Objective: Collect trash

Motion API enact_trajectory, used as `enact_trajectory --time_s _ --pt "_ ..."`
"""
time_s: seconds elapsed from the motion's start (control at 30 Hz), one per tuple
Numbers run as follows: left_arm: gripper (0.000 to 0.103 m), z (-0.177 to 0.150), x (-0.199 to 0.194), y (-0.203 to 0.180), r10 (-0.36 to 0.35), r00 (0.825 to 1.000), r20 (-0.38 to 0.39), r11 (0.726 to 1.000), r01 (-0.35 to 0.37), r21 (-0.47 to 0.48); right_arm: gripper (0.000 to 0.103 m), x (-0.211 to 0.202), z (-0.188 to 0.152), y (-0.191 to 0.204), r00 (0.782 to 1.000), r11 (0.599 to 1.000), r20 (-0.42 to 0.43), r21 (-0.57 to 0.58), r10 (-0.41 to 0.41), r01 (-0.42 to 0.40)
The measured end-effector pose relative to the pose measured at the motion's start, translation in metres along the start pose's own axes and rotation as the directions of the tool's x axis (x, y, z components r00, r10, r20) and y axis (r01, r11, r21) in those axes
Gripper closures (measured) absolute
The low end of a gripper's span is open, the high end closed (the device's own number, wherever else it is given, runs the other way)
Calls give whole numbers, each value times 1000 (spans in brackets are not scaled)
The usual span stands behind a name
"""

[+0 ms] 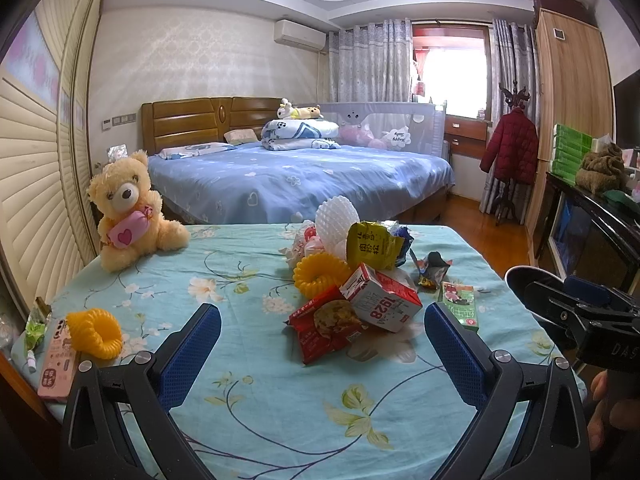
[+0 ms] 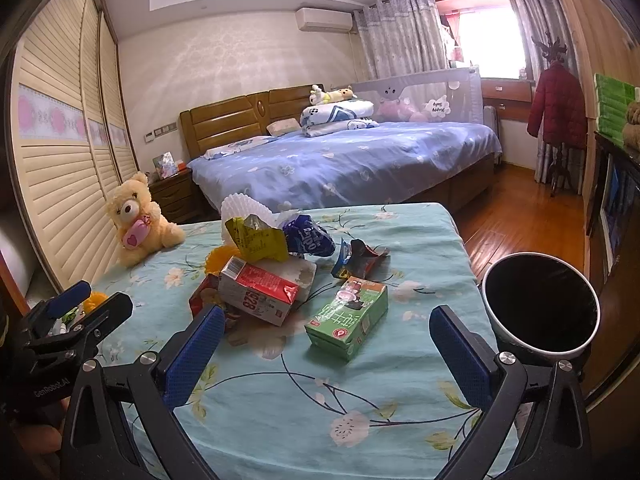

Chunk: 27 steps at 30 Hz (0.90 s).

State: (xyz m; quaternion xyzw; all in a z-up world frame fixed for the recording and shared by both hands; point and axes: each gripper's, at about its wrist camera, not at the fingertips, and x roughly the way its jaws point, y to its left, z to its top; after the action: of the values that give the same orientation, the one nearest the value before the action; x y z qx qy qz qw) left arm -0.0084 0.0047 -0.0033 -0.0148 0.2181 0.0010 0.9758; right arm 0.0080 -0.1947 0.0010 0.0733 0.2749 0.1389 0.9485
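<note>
- Left wrist view, far left: a pink phone (image 1: pixel 56 364) and a yellow corrugated foam ring (image 1: pixel 96 332) lie at the edge of the table (image 1: pixel 248 400) with the floral turquoise cloth; a cream plush bear (image 1: pixel 132 210) sits behind. I judge the phone and bear are not trash, so a careless sweep could take them.
- My left hand-held gripper (image 1: pixel 322 344) is spread wide and empty, short of the pile.
- Centre: the trash heap, with a red snack wrapper (image 1: pixel 324 326) under a red-and-white milk carton (image 1: pixel 380 300). Pulling the wrapper could topple the carton.
- Right wrist view: a green drink carton (image 2: pixel 348 322) lies between the spread fingers of my right hand-held gripper (image 2: pixel 326 354), also empty.
- Far right: a black white-rimmed bin (image 2: pixel 540 304) stands beside the table edge; a light wrapper could miss it.
</note>
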Motion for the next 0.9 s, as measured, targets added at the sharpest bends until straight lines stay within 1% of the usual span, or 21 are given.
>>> enact_trajectory --time_s 0.3,0.5,0.73,0.77,0.83,0.9 --pt "1 0 2 2 -2 1000 -6 1000 2 -8 0 1 0 1 1000 1000 -3 -1 -4 4" --pt "1 -3 8 4 -8 1000 -17 1000 8 -6 0 7 -4 0 1000 1000 -26 12 -4 4" --pt "1 -7 23 12 -17 998 -53 1000 16 -13 0 20 -9 -3 997 999 -68 24 -23 25" --pt "1 -8 27 13 -30 998 -62 1000 30 -9 0 23 -10 -4 997 999 -75 26 -27 29" --pt "1 -9 33 16 -34 996 -79 999 34 -9 0 28 -11 -5 996 999 -87 33 -25 28" --pt "1 -10 43 22 -58 992 -108 998 56 -22 0 33 -12 -7 995 998 -101 49 -23 28"
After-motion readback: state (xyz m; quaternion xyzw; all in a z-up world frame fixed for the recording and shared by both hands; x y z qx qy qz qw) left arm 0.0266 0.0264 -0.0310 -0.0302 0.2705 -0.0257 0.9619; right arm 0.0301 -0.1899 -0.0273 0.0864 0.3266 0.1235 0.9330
